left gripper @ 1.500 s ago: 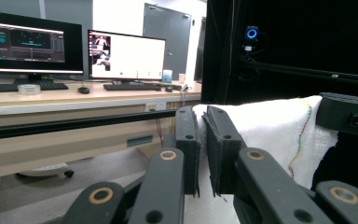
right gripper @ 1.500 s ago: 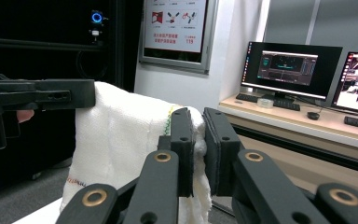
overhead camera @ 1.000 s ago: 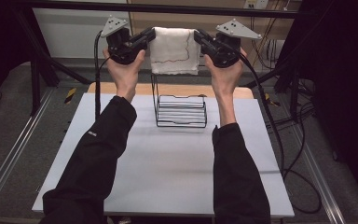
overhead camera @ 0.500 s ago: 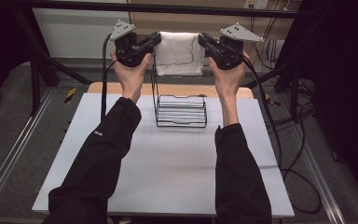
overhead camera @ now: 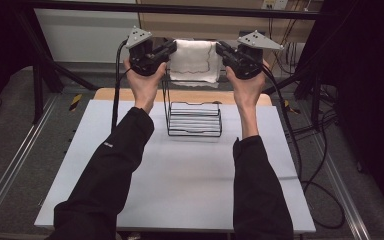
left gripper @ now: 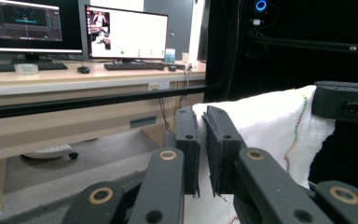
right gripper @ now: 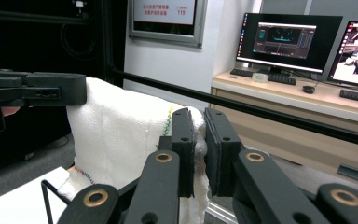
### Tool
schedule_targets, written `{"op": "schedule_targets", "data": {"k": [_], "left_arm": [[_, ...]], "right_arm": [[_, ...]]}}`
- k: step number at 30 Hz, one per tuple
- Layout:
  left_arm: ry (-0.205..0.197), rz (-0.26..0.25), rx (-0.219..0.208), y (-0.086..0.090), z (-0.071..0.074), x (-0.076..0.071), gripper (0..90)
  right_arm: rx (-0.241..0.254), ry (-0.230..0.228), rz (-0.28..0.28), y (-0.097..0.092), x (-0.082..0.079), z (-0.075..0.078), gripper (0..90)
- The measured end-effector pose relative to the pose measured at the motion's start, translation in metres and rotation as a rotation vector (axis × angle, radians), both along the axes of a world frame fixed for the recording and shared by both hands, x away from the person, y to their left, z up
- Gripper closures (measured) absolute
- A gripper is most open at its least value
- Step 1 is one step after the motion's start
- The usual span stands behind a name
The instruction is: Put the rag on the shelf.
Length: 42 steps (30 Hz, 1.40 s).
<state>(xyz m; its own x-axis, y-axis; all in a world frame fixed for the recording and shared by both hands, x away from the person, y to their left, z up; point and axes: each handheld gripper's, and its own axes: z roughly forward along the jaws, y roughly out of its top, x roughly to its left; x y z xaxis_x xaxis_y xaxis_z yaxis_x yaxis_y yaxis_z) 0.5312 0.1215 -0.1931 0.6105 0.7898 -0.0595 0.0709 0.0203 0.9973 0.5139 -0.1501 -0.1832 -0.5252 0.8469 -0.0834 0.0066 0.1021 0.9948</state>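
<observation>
A white towel [overhead camera: 195, 62] with a coloured stitched edge hangs stretched between my two grippers, high above the far side of the table. My left gripper [overhead camera: 172, 47] is shut on its left top corner, and the cloth is pinched between the pads in the left gripper view, towel [left gripper: 270, 126], gripper [left gripper: 203, 135]. My right gripper [overhead camera: 219, 49] is shut on the right top corner, and cloth bulges between its pads in the right gripper view, towel [right gripper: 121, 135], gripper [right gripper: 200, 140]. A black wire rack [overhead camera: 195, 120] stands under the towel.
The rack stands on a white table [overhead camera: 180, 175] with a wooden strip at its far edge. Black frame bars run above and beside the table. Cables trail down at the right. A desk with monitors [left gripper: 126, 32] lies beyond.
Both hands, with the towel held between them, have drifted slightly right and a little lower. The grips look the same.
</observation>
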Motion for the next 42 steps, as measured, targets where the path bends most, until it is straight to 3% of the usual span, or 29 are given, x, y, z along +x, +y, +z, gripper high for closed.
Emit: {"op": "schedule_targets", "data": {"k": [24,42], "left_arm": [[0.039,-0.022,0.049,0.0,-0.027,-0.006,83.8],[0.039,-0.058,0.056,0.007,-0.035,-0.018,83.7]], "right_arm": [[-0.053,0.063,-0.003,-0.001,-0.004,-0.028,83.1],[-0.084,0.057,0.016,0.001,-0.018,-0.029,82.9]]}}
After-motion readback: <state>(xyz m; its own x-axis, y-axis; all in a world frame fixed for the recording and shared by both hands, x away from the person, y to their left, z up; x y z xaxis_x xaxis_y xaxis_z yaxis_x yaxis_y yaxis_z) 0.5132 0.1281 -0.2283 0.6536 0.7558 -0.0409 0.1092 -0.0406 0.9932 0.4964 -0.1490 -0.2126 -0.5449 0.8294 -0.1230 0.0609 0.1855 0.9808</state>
